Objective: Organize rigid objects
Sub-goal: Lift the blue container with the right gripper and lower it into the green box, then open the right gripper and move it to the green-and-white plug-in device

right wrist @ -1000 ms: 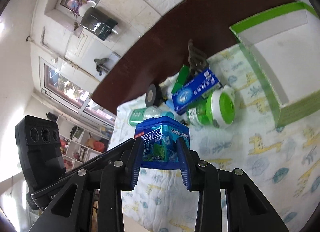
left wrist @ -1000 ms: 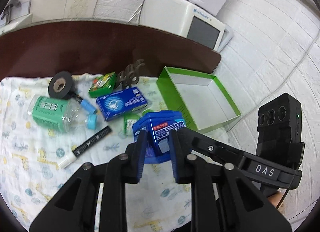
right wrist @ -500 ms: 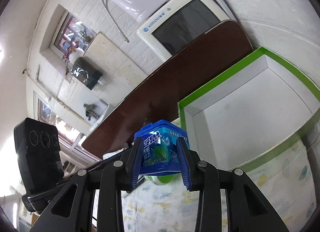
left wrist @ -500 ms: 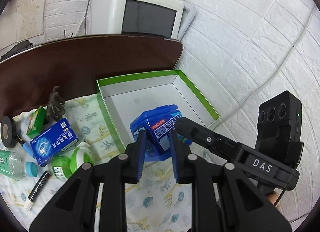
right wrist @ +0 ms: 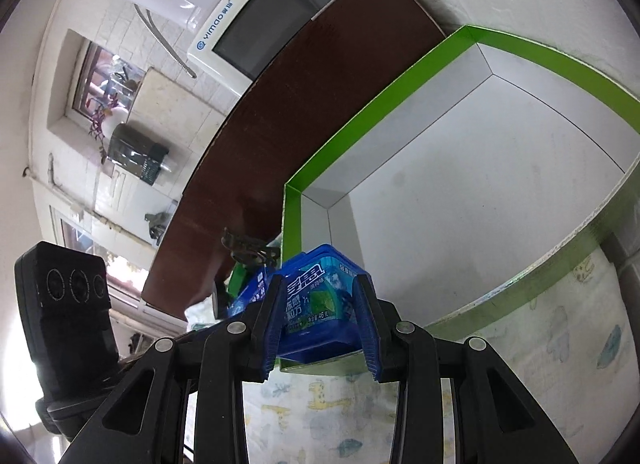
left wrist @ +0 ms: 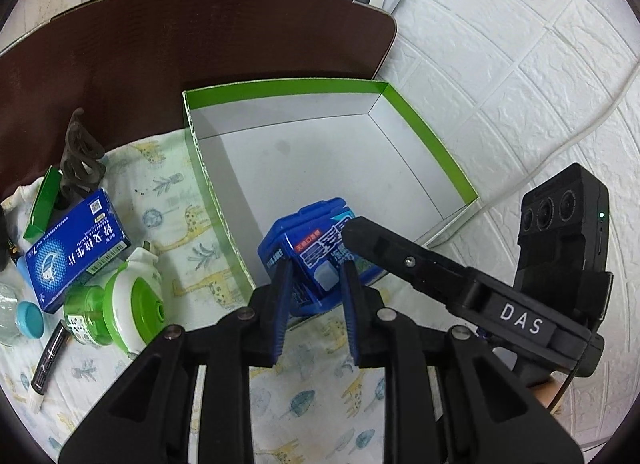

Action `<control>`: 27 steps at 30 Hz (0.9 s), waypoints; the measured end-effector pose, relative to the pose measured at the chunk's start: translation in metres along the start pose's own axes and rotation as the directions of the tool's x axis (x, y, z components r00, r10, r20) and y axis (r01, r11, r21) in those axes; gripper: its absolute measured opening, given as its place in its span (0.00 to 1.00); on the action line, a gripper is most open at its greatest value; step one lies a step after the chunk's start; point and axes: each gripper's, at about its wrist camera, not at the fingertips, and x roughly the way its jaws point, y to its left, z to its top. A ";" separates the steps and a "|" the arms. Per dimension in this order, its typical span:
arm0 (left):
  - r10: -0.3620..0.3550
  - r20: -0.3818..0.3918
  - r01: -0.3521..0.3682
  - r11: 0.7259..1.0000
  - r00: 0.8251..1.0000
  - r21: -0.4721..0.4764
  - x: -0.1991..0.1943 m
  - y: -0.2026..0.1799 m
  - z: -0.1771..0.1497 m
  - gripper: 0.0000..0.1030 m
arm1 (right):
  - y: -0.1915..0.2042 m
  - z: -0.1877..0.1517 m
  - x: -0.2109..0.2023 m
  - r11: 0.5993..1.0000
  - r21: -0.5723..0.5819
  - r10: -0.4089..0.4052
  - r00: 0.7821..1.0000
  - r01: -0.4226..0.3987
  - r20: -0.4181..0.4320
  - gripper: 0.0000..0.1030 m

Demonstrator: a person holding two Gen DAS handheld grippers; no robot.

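Observation:
A blue gum container (right wrist: 316, 304) is clamped between the fingers of my right gripper (right wrist: 320, 328). It sits at the near left corner inside the green-rimmed white box (right wrist: 460, 224). In the left wrist view the same container (left wrist: 316, 256) lies between the fingers of my left gripper (left wrist: 314, 296), whose pads stand close on both sides of it; the right gripper's finger (left wrist: 400, 260) crosses over it from the right. The box (left wrist: 320, 160) is otherwise bare.
On the patterned cloth (left wrist: 176, 224) left of the box lie a blue medicine carton (left wrist: 76, 252), a green round dispenser (left wrist: 120, 308), a small green box (left wrist: 42, 204), a dark hair clip (left wrist: 80, 156), a black marker (left wrist: 50, 360) and a clear bottle with a blue cap (left wrist: 30, 320). A brown table (left wrist: 200, 44) and white wall lie beyond.
Both grippers have carried the blue container to the right, from above the cloth to over the box, and lowered it into the box's near left corner.

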 end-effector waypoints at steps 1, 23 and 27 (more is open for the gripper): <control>0.004 -0.005 -0.004 1.000 1.000 -0.002 0.001 0.001 -0.002 0.20 | -0.001 -0.002 0.000 1.000 0.000 0.000 1.000 0.000 -0.002 0.36; 0.257 0.229 -0.219 0.959 0.939 -0.178 -0.135 0.130 -0.070 0.45 | 0.115 -0.055 0.030 0.966 -0.257 -0.046 0.994 0.018 -0.104 0.36; 0.279 0.205 -0.221 0.938 0.938 -0.267 -0.145 0.172 -0.096 0.45 | 0.133 -0.078 0.061 0.956 -0.292 -0.065 0.980 0.008 -0.187 0.36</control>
